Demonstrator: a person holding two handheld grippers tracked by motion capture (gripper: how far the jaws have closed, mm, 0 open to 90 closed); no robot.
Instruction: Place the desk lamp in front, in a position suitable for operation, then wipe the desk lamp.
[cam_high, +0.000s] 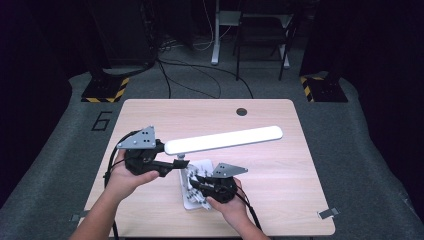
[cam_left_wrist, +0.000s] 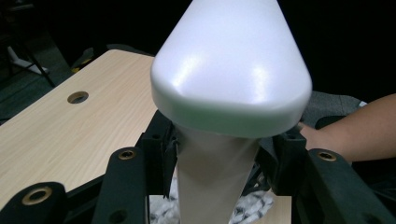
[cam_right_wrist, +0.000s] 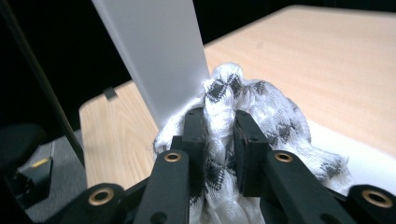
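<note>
Your left tongs (cam_high: 172, 165) grip the lamp (cam_high: 225, 139); your right tongs (cam_right_wrist: 219, 140) pinch the cloth (cam_right_wrist: 261, 107) on the bench (cam_high: 280, 175).

White desk lamp (cam_high: 222, 139): long flat head lit, stretched roughly level and slightly rising toward the right, arm upright from a flat white base (cam_high: 196, 200) on the tabletop's near centre. White cloth (cam_right_wrist: 261, 116) with grey diamond pattern bunched up on the base, touching the arm.

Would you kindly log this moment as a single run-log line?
left gripper: shut on lamp arm | right gripper: shut on patterned cloth | cloth against lamp, over white base
</note>
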